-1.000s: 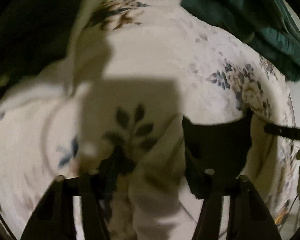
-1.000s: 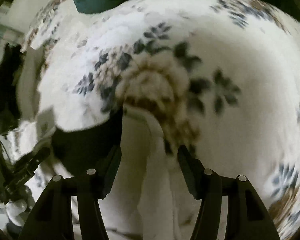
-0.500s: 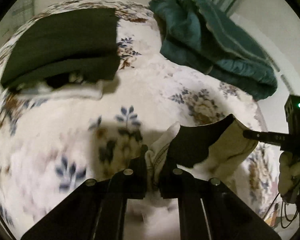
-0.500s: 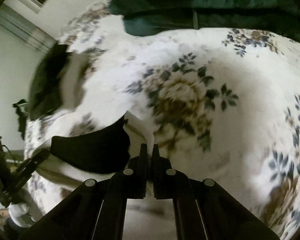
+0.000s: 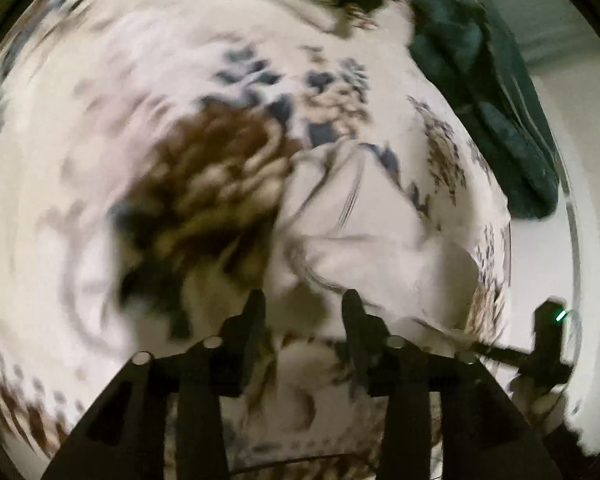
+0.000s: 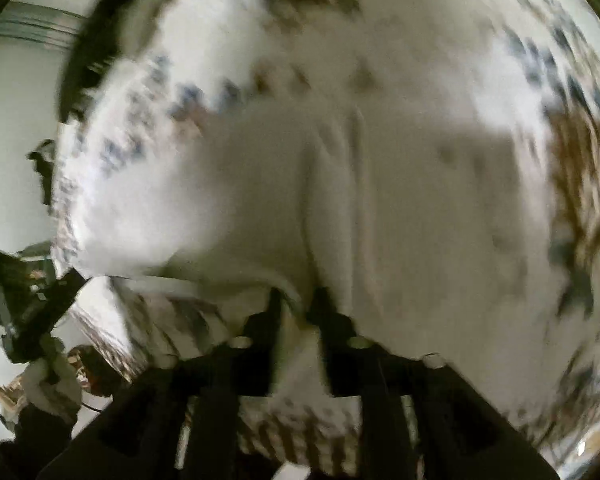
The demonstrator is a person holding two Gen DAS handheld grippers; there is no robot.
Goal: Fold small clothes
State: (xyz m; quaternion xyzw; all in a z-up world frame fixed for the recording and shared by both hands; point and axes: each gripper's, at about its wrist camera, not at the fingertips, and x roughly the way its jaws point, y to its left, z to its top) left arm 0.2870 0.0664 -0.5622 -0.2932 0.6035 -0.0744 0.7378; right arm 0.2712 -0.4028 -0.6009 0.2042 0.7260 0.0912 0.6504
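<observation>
A small cream-white garment (image 5: 372, 220) lies spread on the floral bedspread (image 5: 140, 120), just ahead of my left gripper (image 5: 302, 300). The left jaws stand apart with nothing between them. In the right wrist view the same garment (image 6: 380, 200) fills the middle, lying flat. My right gripper (image 6: 296, 296) has its jaws a little apart at the garment's near hem; blur hides whether cloth is still between them. Both views are strongly blurred.
A dark green blanket (image 5: 492, 92) is heaped at the far right of the bed. A pile of dark folded clothes (image 6: 92, 48) lies at the far left edge. The other gripper shows at the right edge (image 5: 548, 344) and at the left (image 6: 28, 304).
Both grippers were shut on the garment's edge half a second ago; now the jaws have parted and the garment lies flat, its dark inner side no longer showing. Both cameras moved fast.
</observation>
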